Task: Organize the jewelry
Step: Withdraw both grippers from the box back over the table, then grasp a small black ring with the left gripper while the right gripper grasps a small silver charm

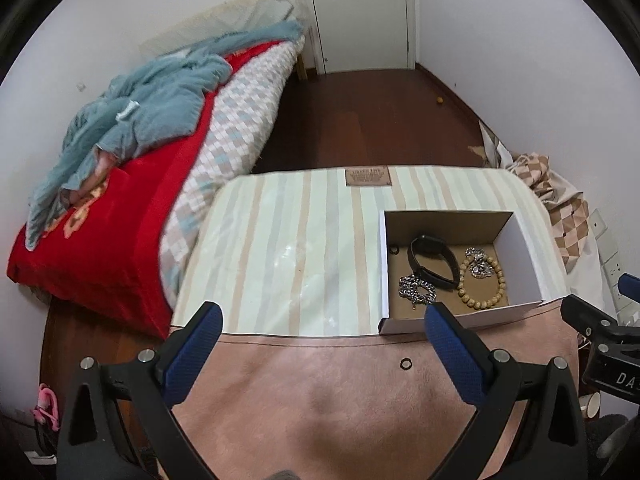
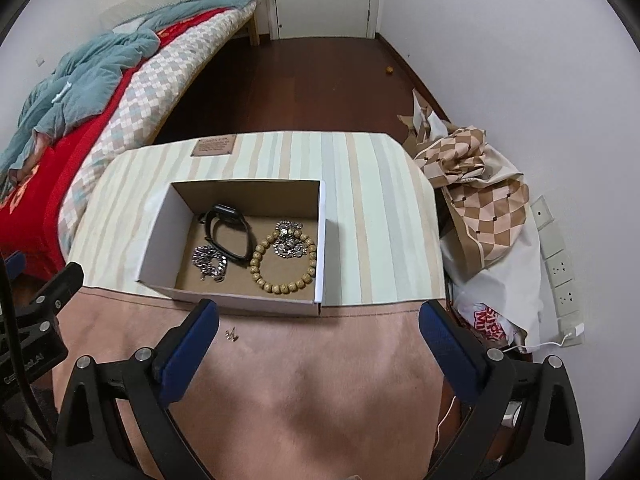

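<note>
An open cardboard box (image 1: pixel 528 256) (image 2: pixel 160 224) sits on the striped table top. It holds a black watch (image 1: pixel 434 262) (image 2: pixel 228 236), a wooden bead bracelet (image 1: pixel 486 284) (image 2: pixel 280 270), two silver chains (image 1: pixel 416 288) (image 2: pixel 210 264) and a small ring (image 1: pixel 394 249). A small ring (image 1: pixel 406 363) lies on the pink cloth in the left wrist view. A small earring (image 2: pixel 231 334) lies on the pink cloth in the right wrist view. My left gripper (image 1: pixel 322 322) is open and empty, in front of the box. My right gripper (image 2: pixel 320 318) is open and empty, close to the box's front wall.
A pink cloth (image 2: pixel 312 380) covers the near part of the table. A bed (image 1: pixel 120 184) with a red cover and a blue blanket stands on the left. Bags and checked fabric (image 2: pixel 480 184) are piled at the right by wall sockets. A white door (image 1: pixel 360 12) is at the back.
</note>
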Available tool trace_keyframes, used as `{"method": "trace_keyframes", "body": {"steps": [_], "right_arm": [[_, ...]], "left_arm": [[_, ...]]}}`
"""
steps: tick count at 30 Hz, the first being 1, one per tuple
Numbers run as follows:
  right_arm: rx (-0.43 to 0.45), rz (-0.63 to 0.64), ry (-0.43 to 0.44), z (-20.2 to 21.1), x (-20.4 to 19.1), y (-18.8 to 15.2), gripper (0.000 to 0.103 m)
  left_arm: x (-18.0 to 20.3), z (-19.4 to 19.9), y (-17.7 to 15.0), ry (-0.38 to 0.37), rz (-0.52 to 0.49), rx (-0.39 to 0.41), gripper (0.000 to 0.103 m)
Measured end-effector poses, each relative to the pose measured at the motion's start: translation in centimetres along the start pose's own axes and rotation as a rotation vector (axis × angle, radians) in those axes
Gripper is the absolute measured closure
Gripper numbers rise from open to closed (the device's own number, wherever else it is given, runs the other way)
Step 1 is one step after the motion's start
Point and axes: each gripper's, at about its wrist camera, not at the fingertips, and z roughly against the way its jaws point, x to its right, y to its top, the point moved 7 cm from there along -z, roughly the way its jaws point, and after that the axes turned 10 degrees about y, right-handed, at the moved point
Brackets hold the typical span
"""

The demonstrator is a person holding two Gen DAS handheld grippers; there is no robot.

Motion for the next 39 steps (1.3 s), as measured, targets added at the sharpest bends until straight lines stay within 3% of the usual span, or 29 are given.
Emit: {"method": "trace_keyframes", "body": {"steps": [9,19,25,31,32,33,34,36,39], "right_arm": [[0.095,-0.003,-0.020,5.8,-0.4,-1.1,0.002],[0.163,-0.010,-0.036,9.2,-0.3,-2.0,0.002],[0.177,-0.022,0.045,8.3,-0.9,-2.8,0.002],[0.094,-0.054,0.117,1.2,-1.2,-5.9,0.002],[0.082,-0.054,0.135,-0.2,-1.4,-6.4,0.004],[0.060,-0.055,0.178,-2.0,-1.8,-7.0,0.014],[0.038,-0.062,0.211,-3.6,-2.2,-7.4,0.033],[0.006,-0.070,0.258,-6.3,-2.9,-8.0,0.050],[0.013,-0.045,0.277,-9.0,-4.1,-8.3,0.050]], "left_arm": [[-1.3,4.9,-0.5,-0.002,0.041,0.082,0.000],[-1.9,6.7,-1.6,0.012,0.074,0.112,0.000],[-2.6,5.0,-2.9,0.027,0.115,0.087,0.000],[-3.9,-0.3,-6.4,0.152,0.104,0.001,0.000],[-4.0,-1.3,-7.0,0.172,0.097,-0.016,0.000],[-4.2,-2.3,-7.5,0.194,0.089,-0.033,0.000],[-4.4,-3.0,-7.9,0.208,0.086,-0.045,0.000],[-4.9,-4.7,-8.7,0.235,0.089,-0.081,0.000],[-5.4,-6.3,-9.4,0.240,0.100,-0.120,0.000]]}}
